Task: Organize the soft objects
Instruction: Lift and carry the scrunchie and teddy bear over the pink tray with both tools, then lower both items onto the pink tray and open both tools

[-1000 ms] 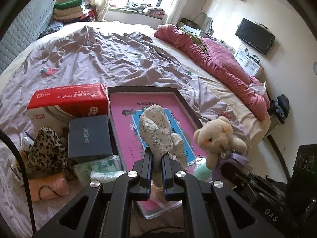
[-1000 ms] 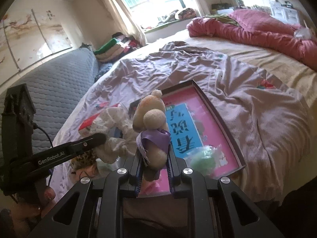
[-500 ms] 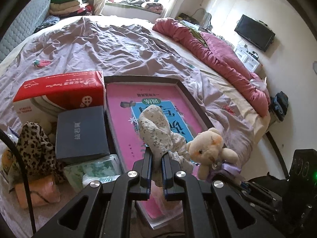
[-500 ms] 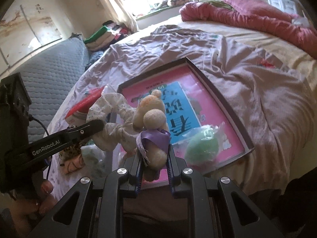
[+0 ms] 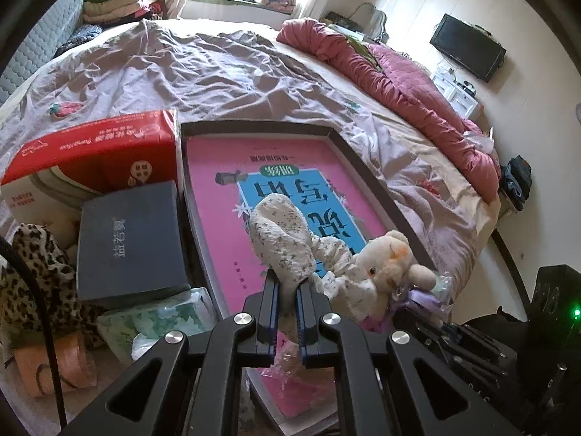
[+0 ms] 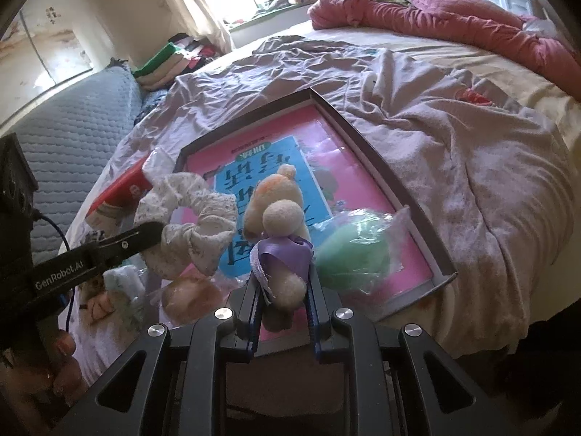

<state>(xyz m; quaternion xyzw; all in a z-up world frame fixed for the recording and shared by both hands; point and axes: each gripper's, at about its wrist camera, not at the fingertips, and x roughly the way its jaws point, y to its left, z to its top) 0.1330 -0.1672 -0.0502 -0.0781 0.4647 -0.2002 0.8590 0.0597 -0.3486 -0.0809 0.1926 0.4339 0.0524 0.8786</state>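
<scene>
My left gripper (image 5: 287, 283) is shut on a white floral scrunchie (image 5: 281, 239), held just above the near part of a dark-rimmed tray (image 5: 366, 170) with a pink book inside. My right gripper (image 6: 283, 283) is shut on a small cream teddy bear (image 6: 279, 218) with a purple ribbon, over the tray's (image 6: 366, 152) near edge. The scrunchie (image 6: 189, 218) hangs left of the bear in the right wrist view, and the bear (image 5: 385, 269) shows right of the scrunchie in the left wrist view. A green soft ball in clear wrap (image 6: 354, 254) lies in the tray's near right corner.
Left of the tray lie a red tissue pack (image 5: 98, 152), a dark blue box (image 5: 130, 239), a leopard-print cloth (image 5: 40, 272), a green-patterned packet (image 5: 159, 316) and a peach item (image 5: 54, 367). A red quilt (image 5: 399, 83) lies along the bed's far side. A wrapped peach item (image 6: 189, 294) sits at the tray's near left.
Both grippers have sunk toward the tray with their loads still held. The scrunchie and the bear now hang closer together and lower over the pink book.
</scene>
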